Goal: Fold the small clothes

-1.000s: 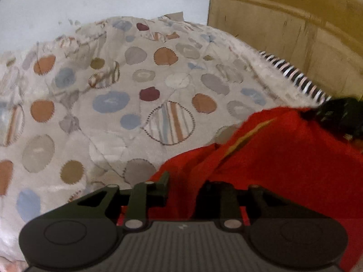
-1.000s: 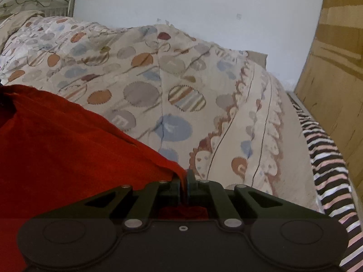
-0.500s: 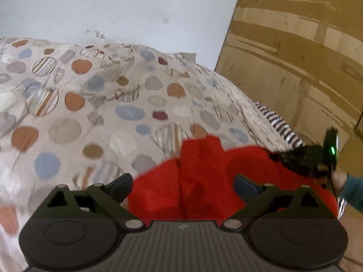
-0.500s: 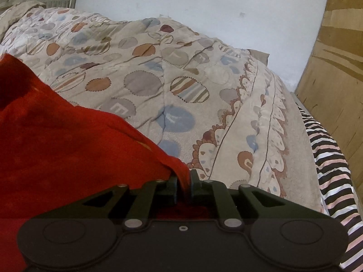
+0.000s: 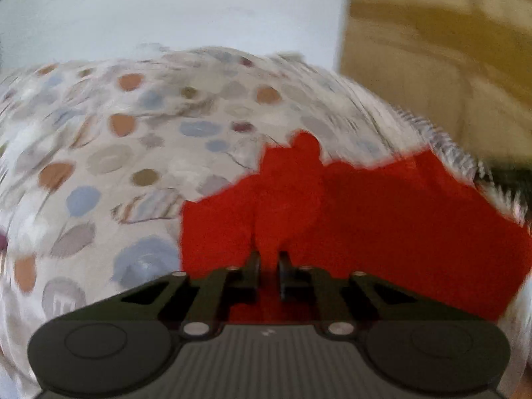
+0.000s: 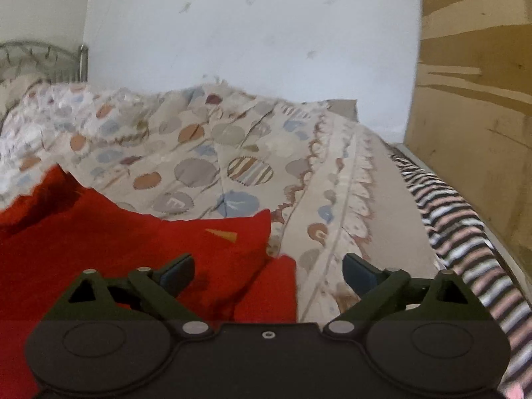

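Note:
A red garment (image 5: 382,219) lies spread on the dotted quilt (image 5: 133,153). In the left wrist view, which is blurred, my left gripper (image 5: 269,259) is shut on a raised fold of it, with red cloth pinched between the two near-touching fingers. In the right wrist view the same red garment (image 6: 133,232) lies flat with a folded layer and a small yellow mark on top. My right gripper (image 6: 268,266) is above its right corner, jaws opening wide, and the fingers (image 6: 179,267) press on nothing.
The quilt (image 6: 232,153) covers a bed against a white wall. A black-and-white striped cloth (image 6: 459,226) runs along the bed's right edge beside a wooden panel (image 6: 472,133). A metal headboard (image 6: 40,56) stands at the far left.
My right gripper let go of the red corner and opened wide; the cloth dropped flat. My left gripper opened, moved over the garment, then shut on a fold.

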### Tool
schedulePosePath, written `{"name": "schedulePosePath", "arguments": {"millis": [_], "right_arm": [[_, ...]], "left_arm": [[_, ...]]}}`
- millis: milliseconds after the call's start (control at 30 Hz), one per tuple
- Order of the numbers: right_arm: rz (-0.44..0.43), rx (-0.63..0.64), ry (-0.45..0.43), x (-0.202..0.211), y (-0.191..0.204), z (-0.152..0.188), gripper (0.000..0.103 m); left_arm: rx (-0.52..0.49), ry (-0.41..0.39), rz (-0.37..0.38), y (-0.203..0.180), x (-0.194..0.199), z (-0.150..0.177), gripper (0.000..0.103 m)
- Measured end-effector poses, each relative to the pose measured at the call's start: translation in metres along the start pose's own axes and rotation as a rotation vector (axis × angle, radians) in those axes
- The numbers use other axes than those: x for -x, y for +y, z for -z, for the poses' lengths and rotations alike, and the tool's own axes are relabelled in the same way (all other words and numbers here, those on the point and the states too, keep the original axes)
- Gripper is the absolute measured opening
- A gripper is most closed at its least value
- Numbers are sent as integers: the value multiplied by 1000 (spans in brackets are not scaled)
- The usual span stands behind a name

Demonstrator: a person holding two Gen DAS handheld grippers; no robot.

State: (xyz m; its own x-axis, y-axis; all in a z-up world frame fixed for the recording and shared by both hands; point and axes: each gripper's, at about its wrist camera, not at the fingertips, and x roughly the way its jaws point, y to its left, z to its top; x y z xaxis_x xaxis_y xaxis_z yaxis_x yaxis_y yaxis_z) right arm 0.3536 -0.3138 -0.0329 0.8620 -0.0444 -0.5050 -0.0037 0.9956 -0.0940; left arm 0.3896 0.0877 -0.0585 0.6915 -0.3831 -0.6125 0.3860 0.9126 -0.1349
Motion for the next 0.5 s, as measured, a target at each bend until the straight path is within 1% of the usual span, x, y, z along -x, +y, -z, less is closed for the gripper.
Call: {"name": "schedulePosePath", "arguments": {"millis": [33,100,167,233,300,333,400,500], "right_arm": [[17,-11,-8,11,1,5,100],[52,-30,-17,29,4,18,101],[72,-54,-16,44,8,32,102],[86,-86,2,52,12,43,102],[103,-127,14,57,14,54,102],[114,-143,14,59,15,58,102],[133,-139,13,64,17,64,102],[167,-88,15,67,21,68,102]], "left_arm": [[62,-25,-6,7,5,1,10],[167,-38,-16,20,8,3,10],[257,0,-26,33,0,12,10],[389,21,9,48,-9,25,10],[531,5,62,63,-9,33,11],[567,-9,75,67,-6,36,12],[580,-36,63,68,1,42,16],[529,-50,20,61,10,43,21]]}}
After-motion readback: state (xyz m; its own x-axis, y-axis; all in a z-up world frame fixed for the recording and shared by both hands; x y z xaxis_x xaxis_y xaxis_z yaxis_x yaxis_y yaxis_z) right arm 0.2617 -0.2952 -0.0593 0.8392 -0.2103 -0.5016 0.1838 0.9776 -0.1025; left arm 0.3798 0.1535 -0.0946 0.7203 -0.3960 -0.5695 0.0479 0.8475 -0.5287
